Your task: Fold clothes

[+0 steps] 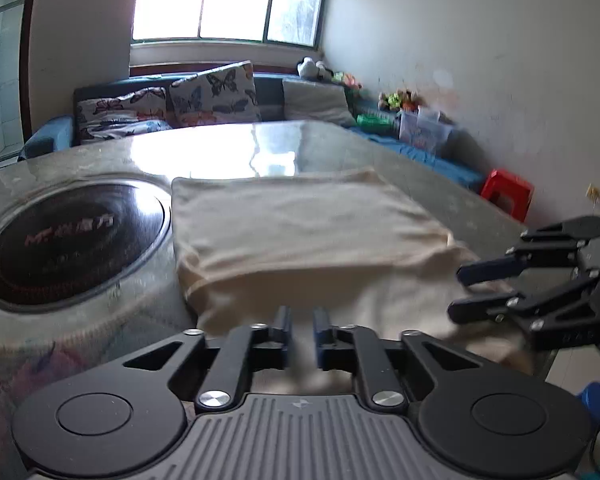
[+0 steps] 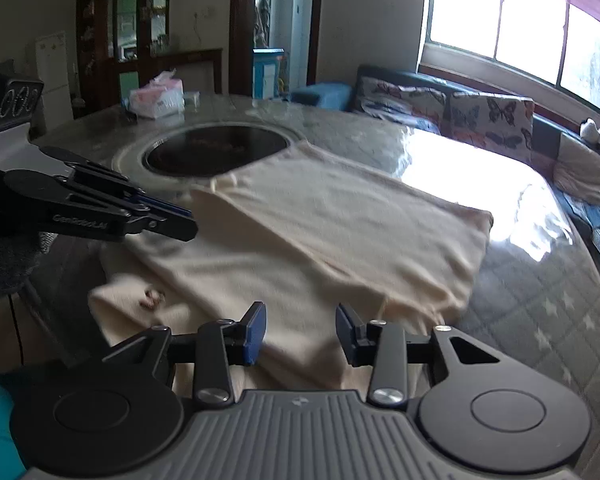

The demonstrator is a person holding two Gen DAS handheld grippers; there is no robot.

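A round black hob is set into the worktop at the left. Just beside it, the cream garment lies partly folded, its near edge hanging over the worktop edge. The left gripper hovers above that edge, fingers nearly together with nothing between. The right gripper is alongside, fingers apart and empty.

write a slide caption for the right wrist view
Right gripper with jaws open above a partly folded cream garment on a marble table, left gripper alongside.
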